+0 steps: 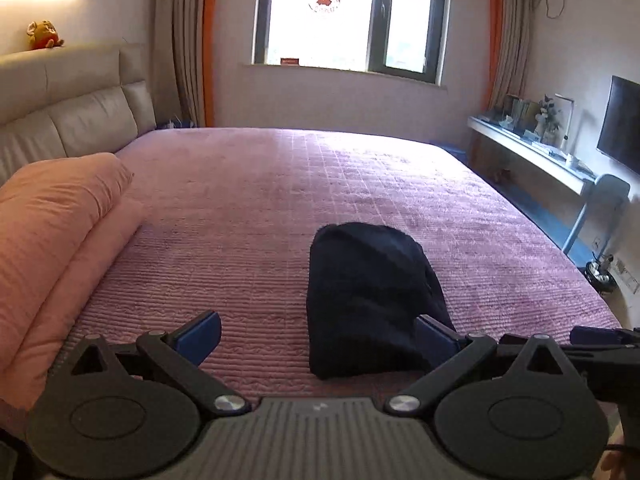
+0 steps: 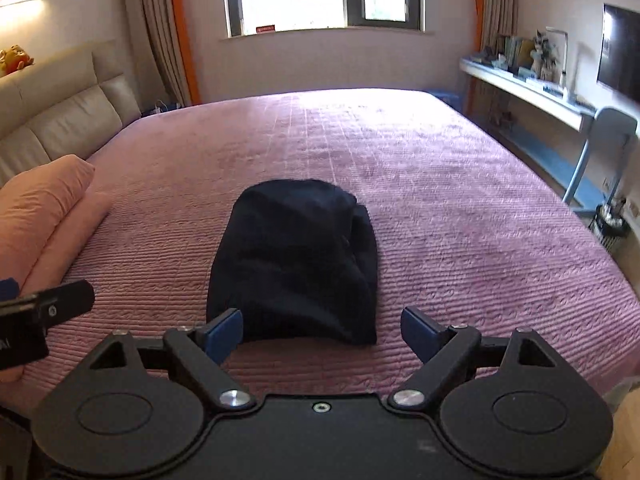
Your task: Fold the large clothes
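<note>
A dark navy garment (image 1: 370, 300) lies folded into a compact bundle on the pink bedspread (image 1: 280, 200). It also shows in the right wrist view (image 2: 296, 264), just ahead of my fingers. My left gripper (image 1: 320, 340) is open and empty, its right finger beside the bundle's near right edge. My right gripper (image 2: 322, 334) is open and empty, its jaws spread wide at the bundle's near edge. Part of the left gripper's body (image 2: 44, 312) shows at the left of the right wrist view.
A folded orange quilt with a pillow (image 1: 52, 240) lies at the left of the bed, next to a beige padded headboard (image 1: 72, 120). A desk shelf (image 1: 532, 152), a chair (image 1: 600, 208) and a wall TV (image 1: 620, 124) stand to the right of the bed.
</note>
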The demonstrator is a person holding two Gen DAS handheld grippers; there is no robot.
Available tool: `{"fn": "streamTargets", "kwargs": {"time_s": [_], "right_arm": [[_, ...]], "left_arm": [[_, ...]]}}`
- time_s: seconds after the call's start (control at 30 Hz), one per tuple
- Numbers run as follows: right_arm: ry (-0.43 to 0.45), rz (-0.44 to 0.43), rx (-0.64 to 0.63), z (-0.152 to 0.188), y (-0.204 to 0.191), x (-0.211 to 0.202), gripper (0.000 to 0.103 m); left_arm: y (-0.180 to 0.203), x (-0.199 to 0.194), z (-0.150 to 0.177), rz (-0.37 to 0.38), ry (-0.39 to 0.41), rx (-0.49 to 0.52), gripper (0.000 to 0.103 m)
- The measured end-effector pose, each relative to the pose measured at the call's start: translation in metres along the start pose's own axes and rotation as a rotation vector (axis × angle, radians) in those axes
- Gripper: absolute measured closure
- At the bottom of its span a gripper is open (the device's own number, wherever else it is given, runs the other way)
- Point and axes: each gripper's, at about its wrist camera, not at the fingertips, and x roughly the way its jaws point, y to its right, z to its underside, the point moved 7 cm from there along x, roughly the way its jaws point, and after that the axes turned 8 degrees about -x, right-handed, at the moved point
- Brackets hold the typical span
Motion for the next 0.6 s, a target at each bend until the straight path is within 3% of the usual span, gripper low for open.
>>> {"fn": "streamTargets", "kwargs": {"time_s": [0.27, 0.47, 0.6], "right_arm": [[-0.057, -0.016, 0.014, 0.015, 0.0, 0.01, 0.001], [-0.064, -0.008, 0.007, 0.02, 0.001, 0.009, 0.001], [-0.065, -0.011, 0.011, 0.022, 0.001, 0.007, 0.001]], "left_arm": [[0.014, -0.002, 0.006, -0.032, 0.02, 0.073, 0.0], [0.015, -0.002, 0.01, 0.011, -0.009, 0.051, 0.0], [0.014, -0.004, 0.011, -0.013, 0.001, 0.057, 0.0]]}}
